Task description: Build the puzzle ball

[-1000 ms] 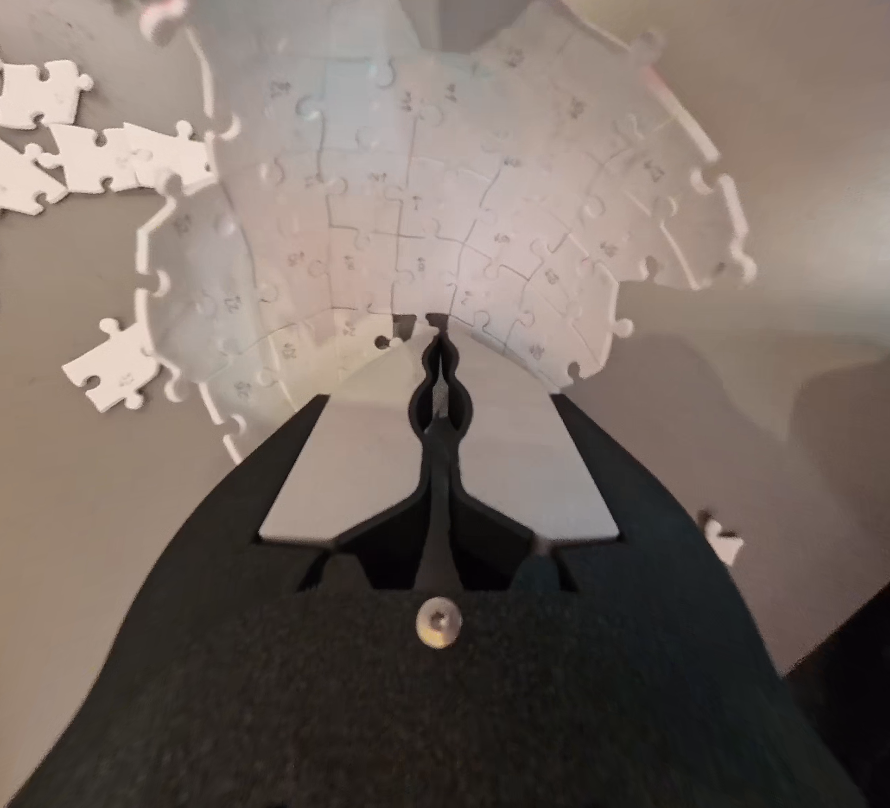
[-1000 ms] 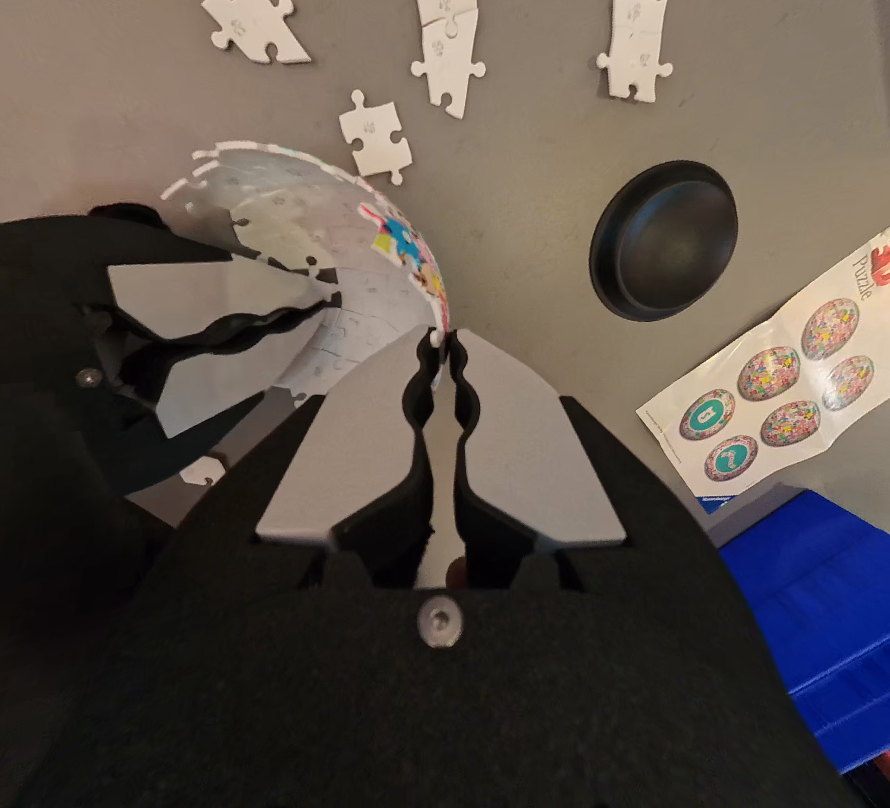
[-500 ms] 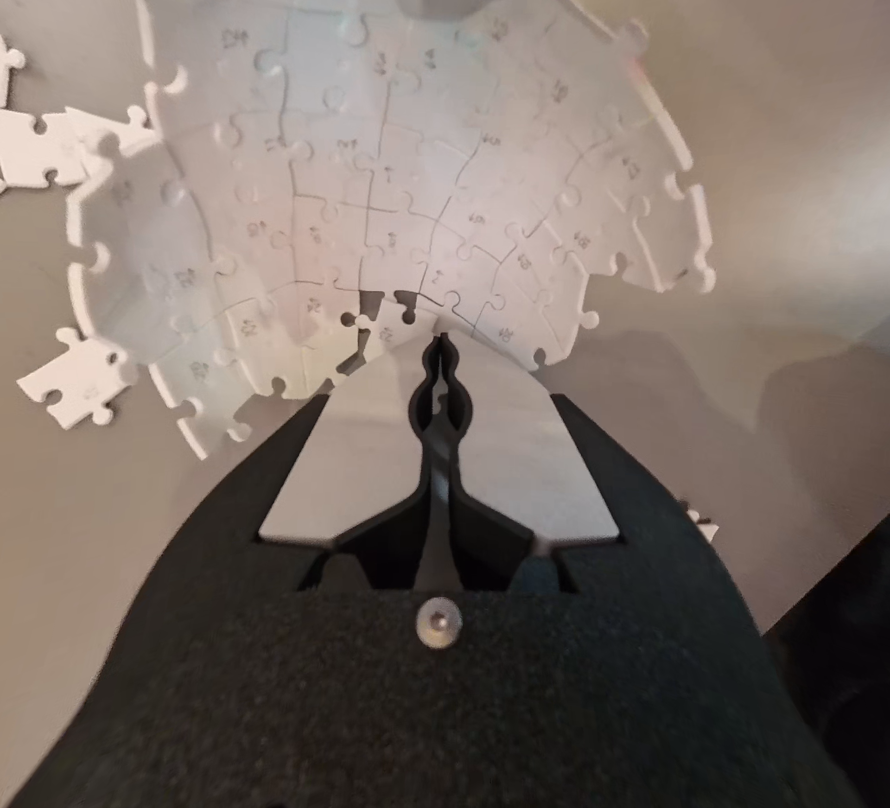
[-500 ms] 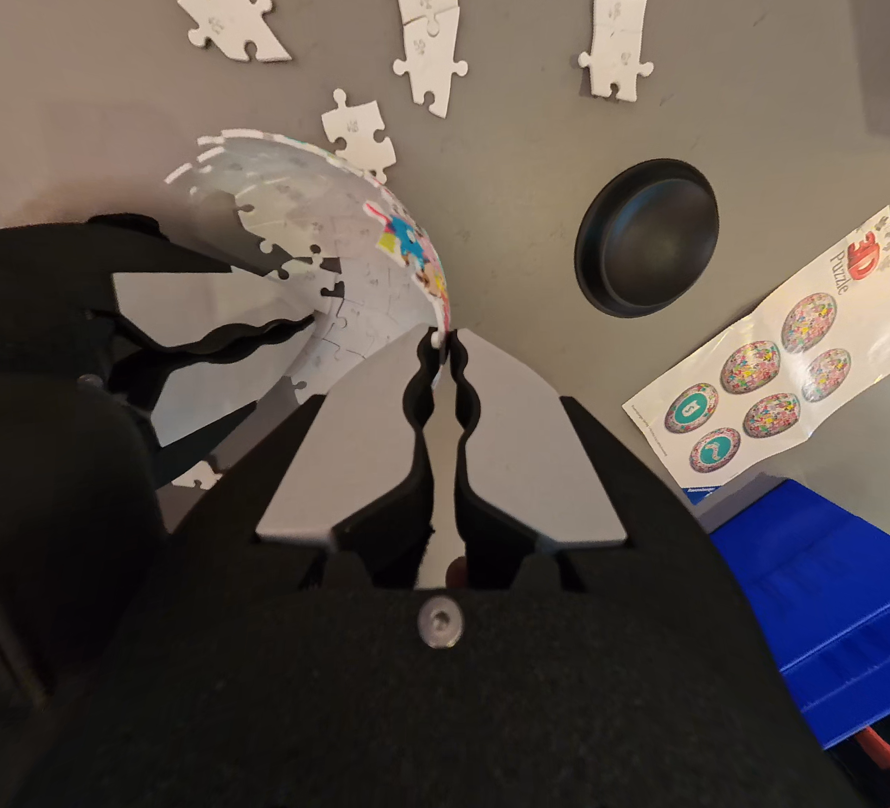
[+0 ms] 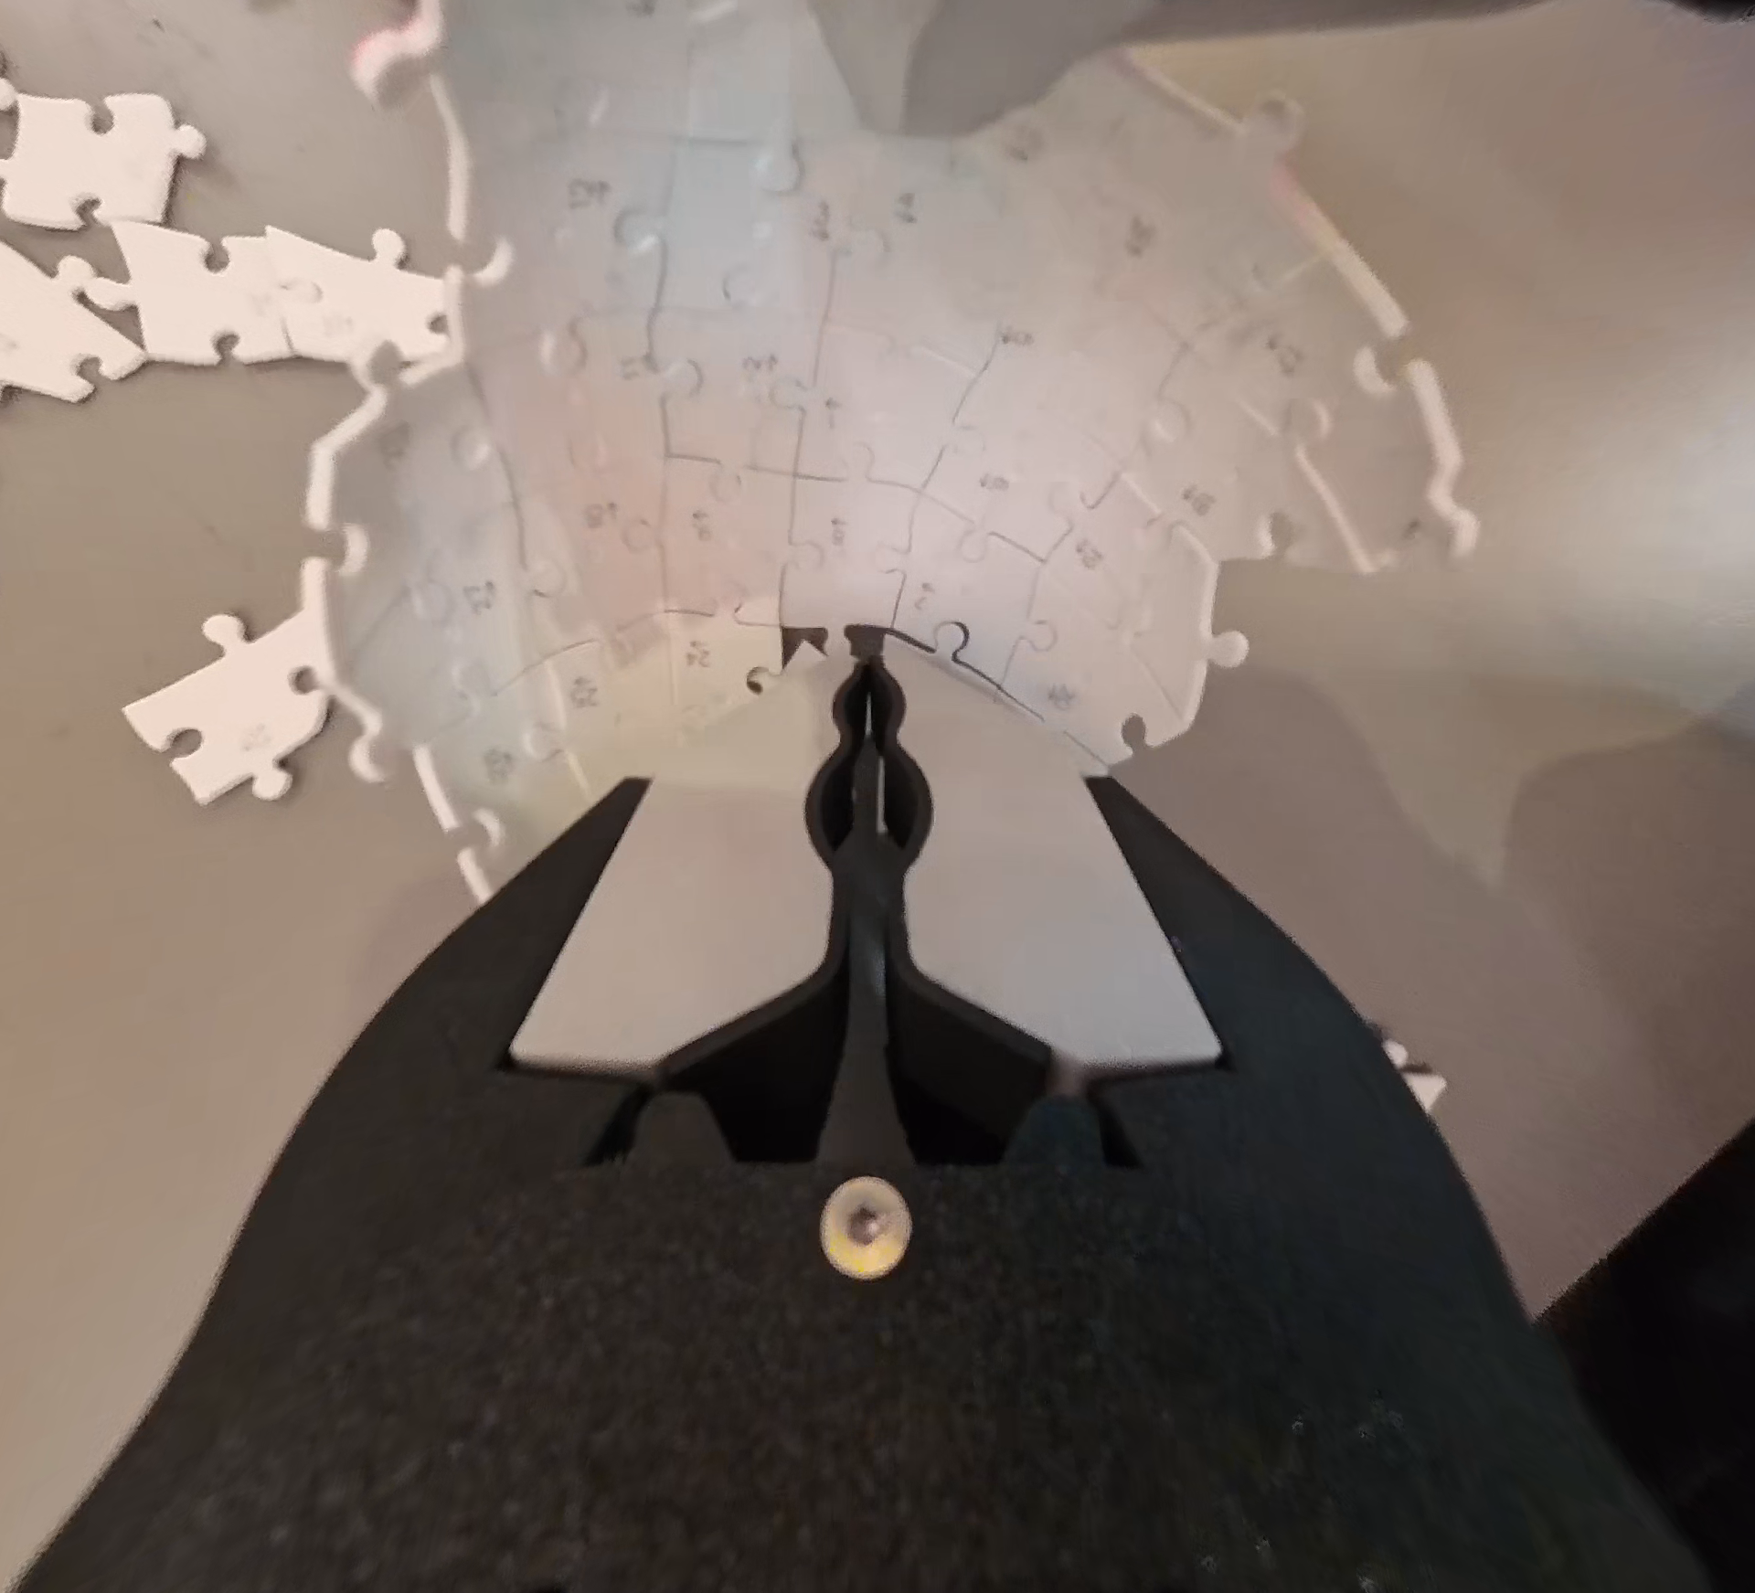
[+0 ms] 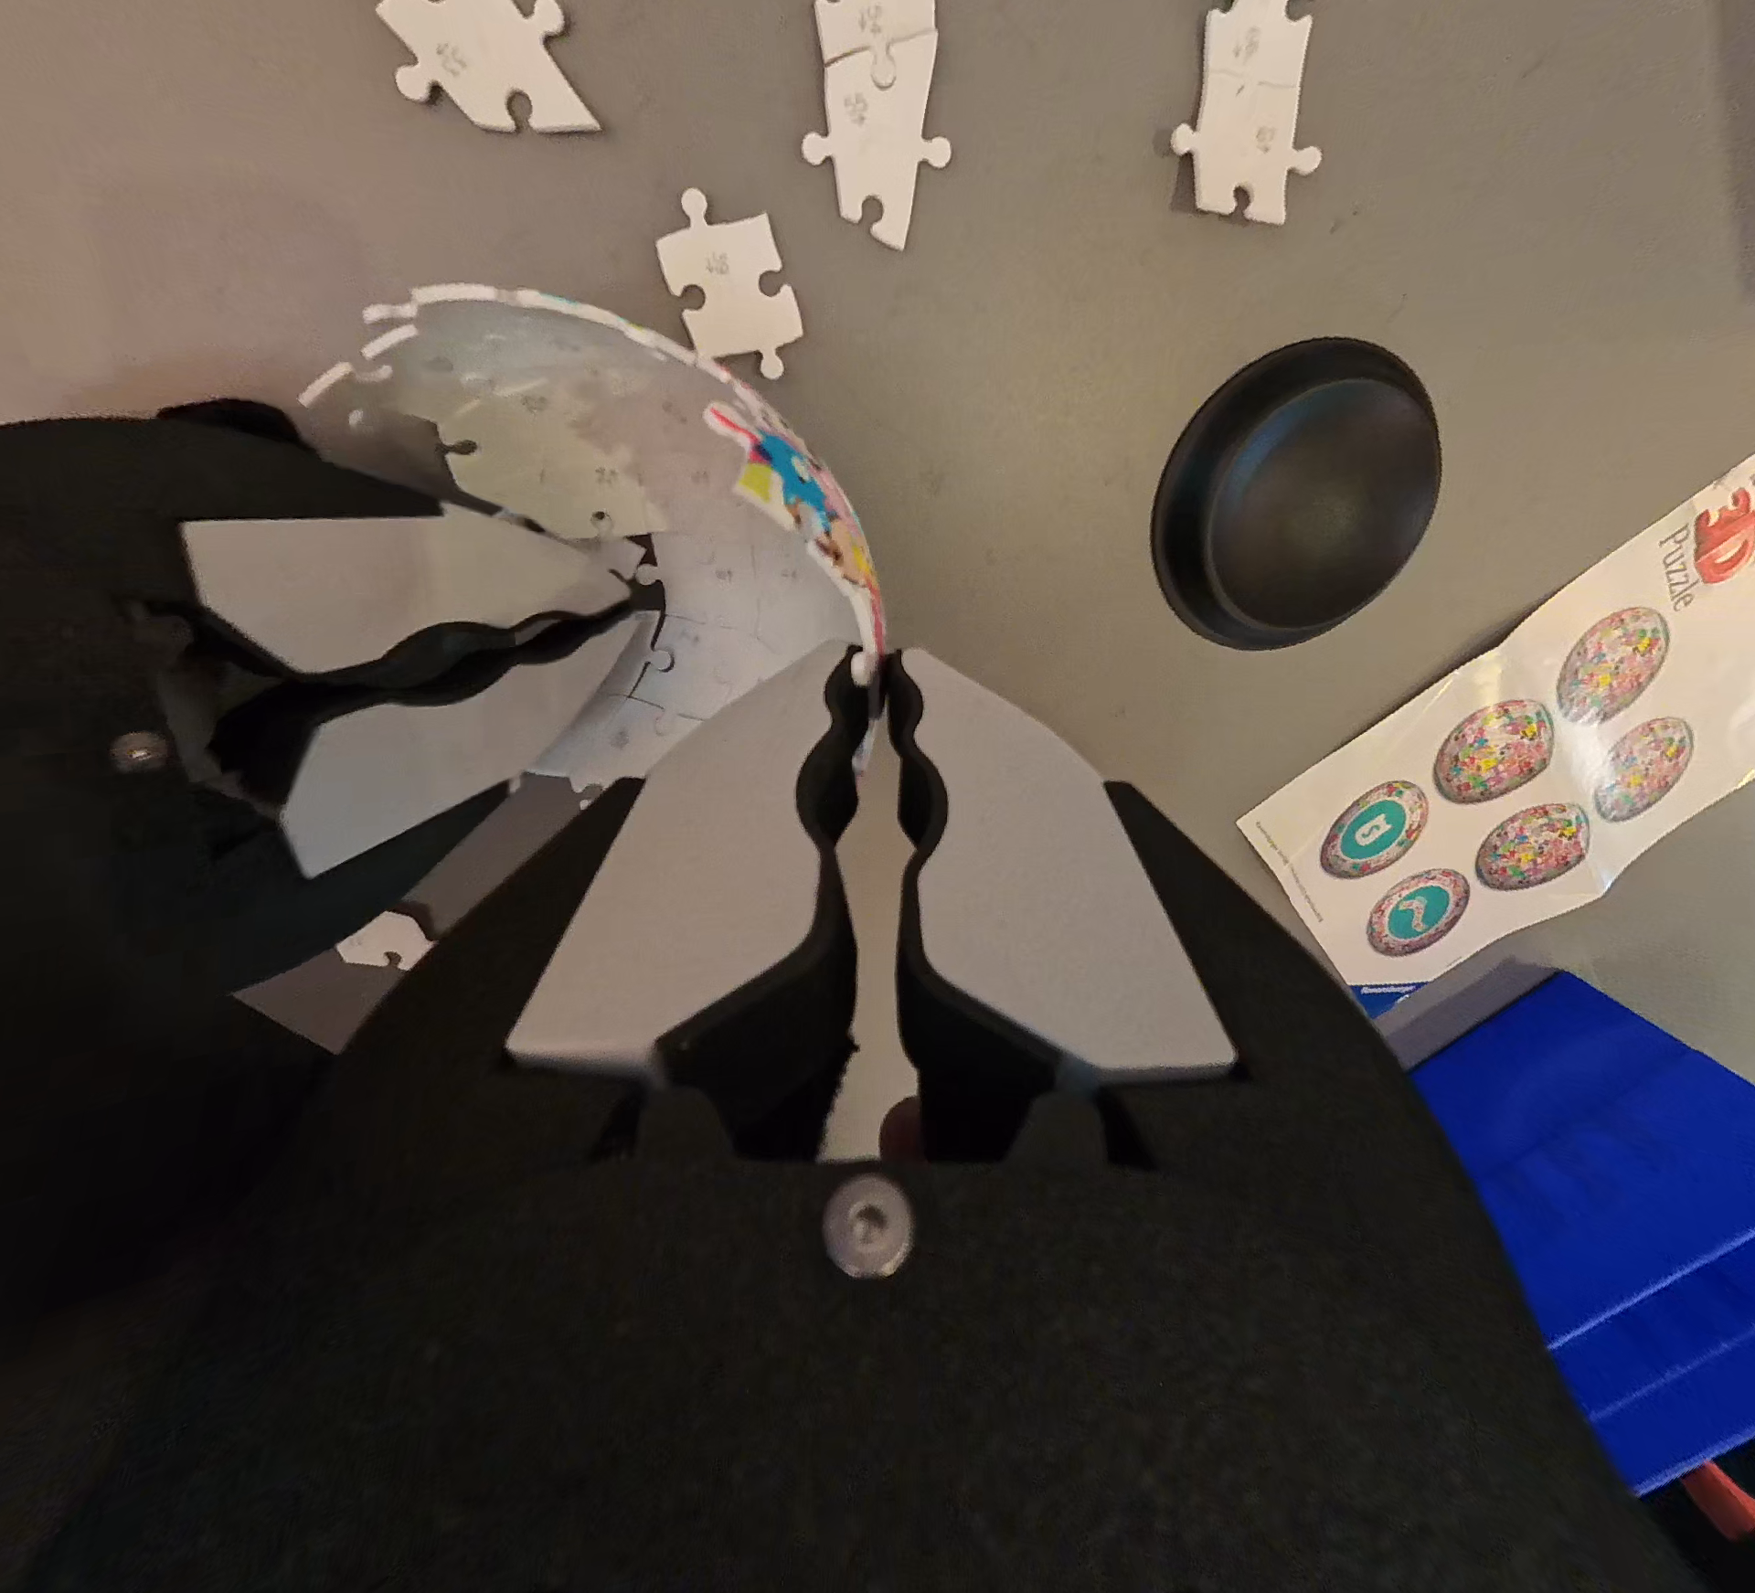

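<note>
A black round stand (image 6: 1296, 493) sits on a grey table (image 6: 1045, 237), right of centre. Just to its right, near the table's edge, a printed leaflet (image 6: 1538, 788) showing six patterned ovals lies flat at an angle. Beyond the table's near-right edge, a blue bin (image 6: 1614, 1215) fills the lower right corner.

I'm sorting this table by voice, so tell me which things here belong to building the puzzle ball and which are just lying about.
For the job:
- part-built ball shell, gripped at its rim by the left gripper and right gripper
- loose white pieces
- black stand
- picture leaflet

Lying about:
- blue bin
</note>
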`<act>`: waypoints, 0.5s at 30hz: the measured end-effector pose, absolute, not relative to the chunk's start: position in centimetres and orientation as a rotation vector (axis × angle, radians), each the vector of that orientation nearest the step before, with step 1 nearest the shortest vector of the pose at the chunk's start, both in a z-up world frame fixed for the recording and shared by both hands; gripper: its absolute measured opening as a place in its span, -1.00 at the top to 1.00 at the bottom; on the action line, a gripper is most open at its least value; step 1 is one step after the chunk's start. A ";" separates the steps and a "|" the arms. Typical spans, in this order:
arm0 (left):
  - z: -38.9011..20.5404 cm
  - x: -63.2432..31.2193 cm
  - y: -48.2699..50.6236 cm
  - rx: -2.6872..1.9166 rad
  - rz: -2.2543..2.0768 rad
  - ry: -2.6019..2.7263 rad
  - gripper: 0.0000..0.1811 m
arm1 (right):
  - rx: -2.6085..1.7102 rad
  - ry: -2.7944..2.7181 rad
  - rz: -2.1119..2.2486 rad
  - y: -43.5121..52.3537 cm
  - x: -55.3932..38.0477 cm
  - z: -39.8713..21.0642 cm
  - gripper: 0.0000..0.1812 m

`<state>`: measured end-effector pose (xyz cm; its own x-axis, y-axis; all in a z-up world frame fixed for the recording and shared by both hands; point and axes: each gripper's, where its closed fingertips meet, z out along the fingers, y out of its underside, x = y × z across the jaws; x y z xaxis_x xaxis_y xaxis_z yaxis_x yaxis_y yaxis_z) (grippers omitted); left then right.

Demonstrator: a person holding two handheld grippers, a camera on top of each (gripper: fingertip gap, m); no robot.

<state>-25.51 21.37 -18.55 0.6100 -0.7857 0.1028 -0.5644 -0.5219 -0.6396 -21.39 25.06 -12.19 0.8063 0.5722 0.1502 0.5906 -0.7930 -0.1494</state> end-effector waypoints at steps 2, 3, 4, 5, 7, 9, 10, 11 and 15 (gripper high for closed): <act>-18.0 -25.8 21.0 -2.263 -0.538 1.066 1.00 | -2.804 -0.914 -0.144 25.1 -21.4 -12.2 0.96; -17.9 -26.1 20.9 -2.269 -0.549 1.068 1.00 | -2.804 -0.914 -0.143 25.1 -21.3 -12.3 0.96; -17.6 -26.3 20.8 -2.269 -0.561 1.068 1.00 | -2.806 -0.915 -0.144 25.1 -21.3 -12.3 0.96; -17.5 -26.5 20.8 -2.273 -0.568 1.072 1.00 | -2.805 -0.917 -0.142 25.2 -21.3 -12.3 0.96; -17.3 -27.2 20.8 -2.286 -0.561 1.089 1.00 | -2.805 -0.922 -0.143 25.2 -21.4 -12.3 0.96; -17.0 -27.9 20.7 -2.278 -0.565 1.102 1.00 | -2.812 -0.936 -0.137 25.0 -21.4 -12.4 0.96; -16.8 -28.2 20.5 -2.273 -0.577 1.104 1.00 | -2.815 -0.943 -0.123 25.0 -21.5 -12.5 0.96; -16.6 -28.4 20.2 -2.272 -0.597 1.106 1.00 | -2.821 -0.945 -0.113 25.0 -21.5 -12.6 0.96; -17.2 -29.3 19.5 -2.312 -0.635 1.062 1.00 | -2.842 -0.924 -0.086 25.2 -21.3 -12.8 0.96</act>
